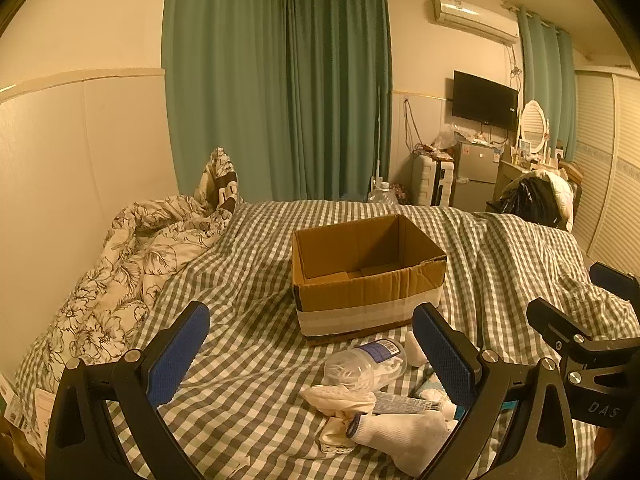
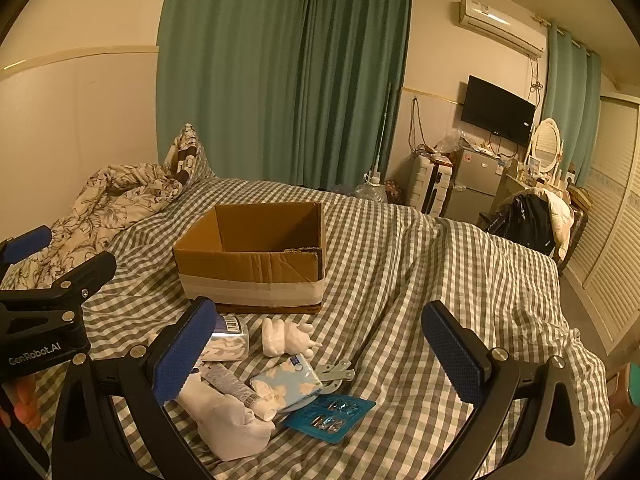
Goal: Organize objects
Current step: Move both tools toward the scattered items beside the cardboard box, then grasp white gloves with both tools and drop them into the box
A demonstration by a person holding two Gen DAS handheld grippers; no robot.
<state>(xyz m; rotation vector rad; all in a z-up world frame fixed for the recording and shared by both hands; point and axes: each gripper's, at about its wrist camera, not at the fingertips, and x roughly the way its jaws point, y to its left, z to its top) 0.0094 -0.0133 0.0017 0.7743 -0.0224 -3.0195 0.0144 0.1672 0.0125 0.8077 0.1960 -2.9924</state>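
Clutter pile (image 2: 256, 384) lies under both open grippers (image 2: 320, 344) (box (image 2: 256, 252) beyond).

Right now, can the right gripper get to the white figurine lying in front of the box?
Probably yes. The right gripper is open and empty, and the white figurine lies on the checked bedsheet between its fingers' line of view, with nothing on top of it. The cardboard box sits behind it, out of the way.

One open brown cardboard box (image 2: 256, 256); one clear plastic bottle (image 1: 366, 364); one white sock (image 2: 228, 424); one grey squeeze tube (image 2: 236, 386); one blue floral tissue packet (image 2: 286, 380); one teal blister card (image 2: 330, 416); one white figurine (image 2: 288, 338).
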